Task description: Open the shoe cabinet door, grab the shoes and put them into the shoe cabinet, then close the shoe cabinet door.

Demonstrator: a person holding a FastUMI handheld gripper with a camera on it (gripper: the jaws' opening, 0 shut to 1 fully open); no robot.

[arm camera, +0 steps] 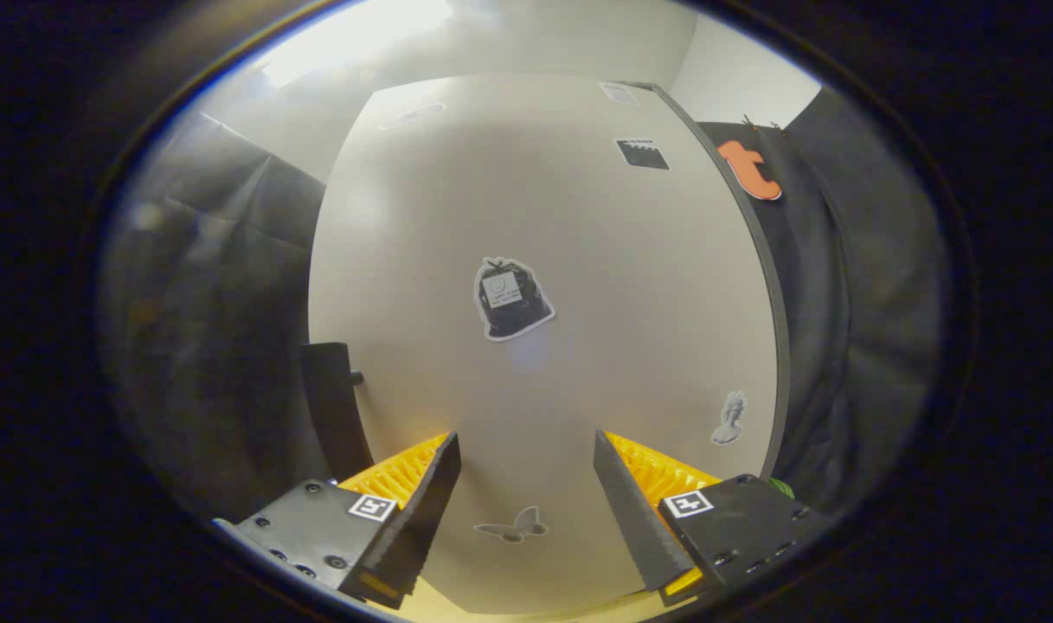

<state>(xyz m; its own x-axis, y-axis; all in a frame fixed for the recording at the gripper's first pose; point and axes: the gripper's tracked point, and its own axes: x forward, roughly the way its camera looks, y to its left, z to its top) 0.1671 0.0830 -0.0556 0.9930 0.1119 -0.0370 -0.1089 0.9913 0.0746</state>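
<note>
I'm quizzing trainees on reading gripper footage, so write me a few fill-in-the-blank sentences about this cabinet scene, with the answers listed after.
1. The gripper has its fingers spread ____, with nothing between them.
2. The flat beige shoe cabinet door is ____.
3. The dark bar handle sits at the door's ____ edge.
4. The pale sticker between the fingers is shaped like a ____.

Answers: open; closed; left; butterfly

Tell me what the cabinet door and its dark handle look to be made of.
The cabinet door looks like laminated board, smooth pale beige with a soft sheen, a darker edge band on its right side and flat stickers on its face. The handle, at the door's left edge beside the left finger, looks like matte dark plastic or painted metal; I cannot tell which. The gripper is open, holding nothing.
</note>
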